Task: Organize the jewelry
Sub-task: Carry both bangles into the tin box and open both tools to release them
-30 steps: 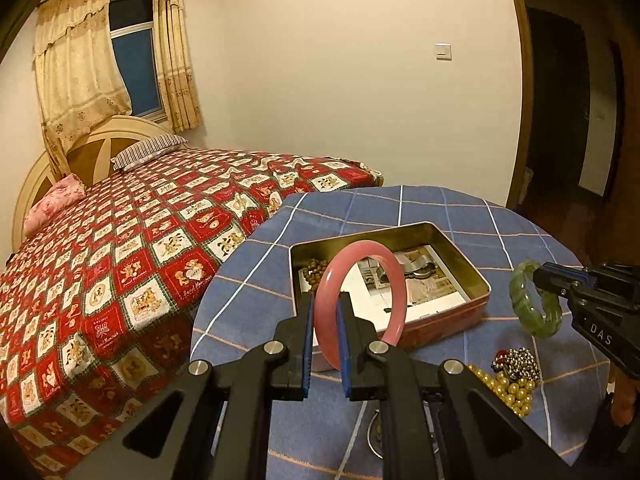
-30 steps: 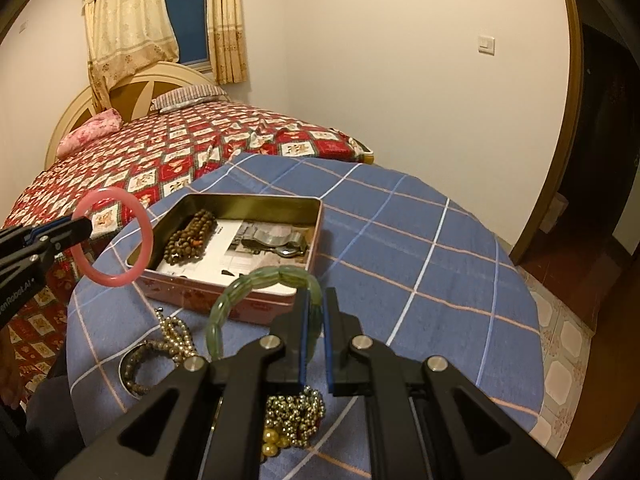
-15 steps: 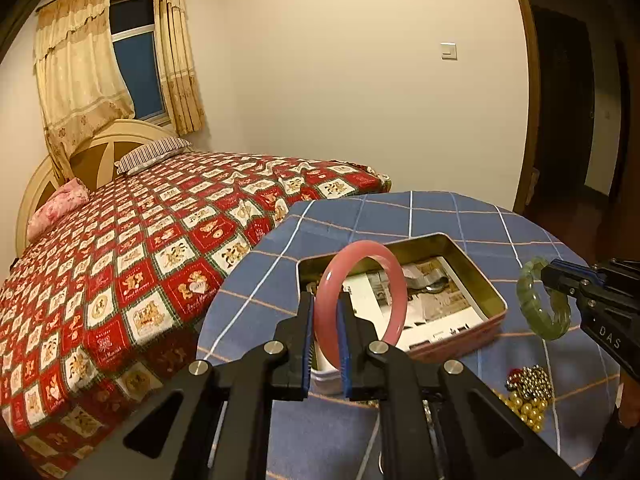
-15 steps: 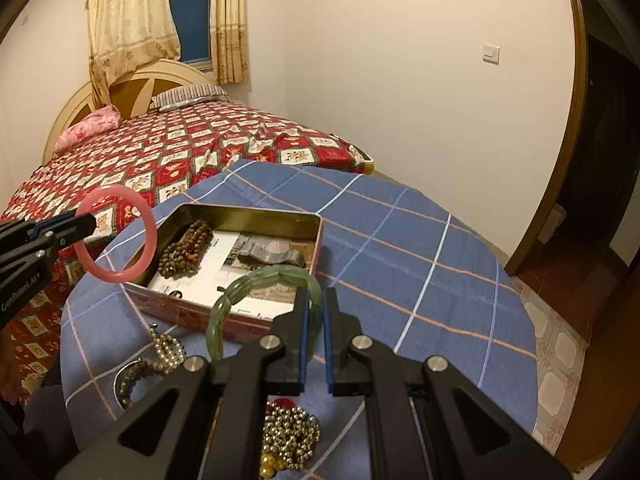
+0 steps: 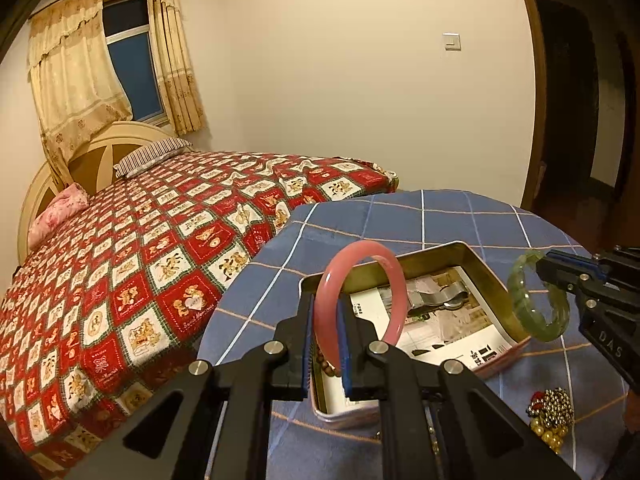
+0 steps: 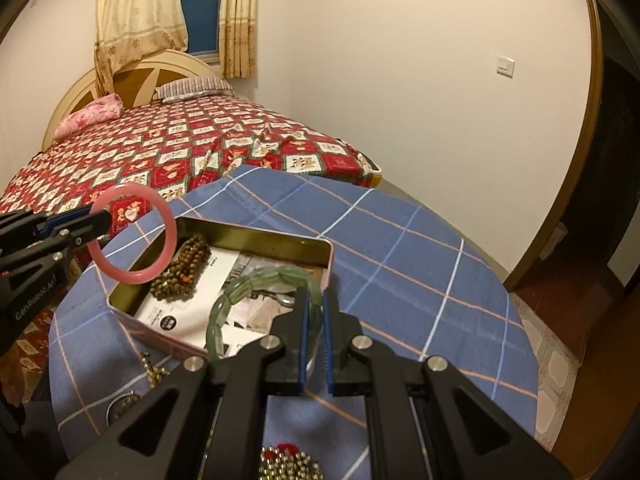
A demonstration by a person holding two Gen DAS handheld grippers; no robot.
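My left gripper [image 5: 325,304] is shut on a pink bangle [image 5: 394,280] and holds it upright above the near left corner of an open metal tin [image 5: 476,254]. My right gripper [image 6: 314,300] is shut on a green bangle [image 6: 240,292] above the tin's near right side. The tin [image 6: 280,240] holds a brown bead bracelet [image 6: 184,270], a metal piece and printed paper. Each gripper shows in the other view: the right gripper [image 5: 540,266] with the green bangle [image 5: 540,328], the left gripper [image 6: 106,220] with the pink bangle [image 6: 168,248].
The tin stands on a round table with a blue checked cloth [image 6: 400,240]. Gold and dark bead strands [image 5: 552,412] and more bead jewelry [image 6: 152,372] lie on the cloth near me. A bed with a red quilt [image 5: 140,260] is to the left.
Both grippers have risen and come in over the tin with their bangles still held. The tin sits lower and closer in both views.
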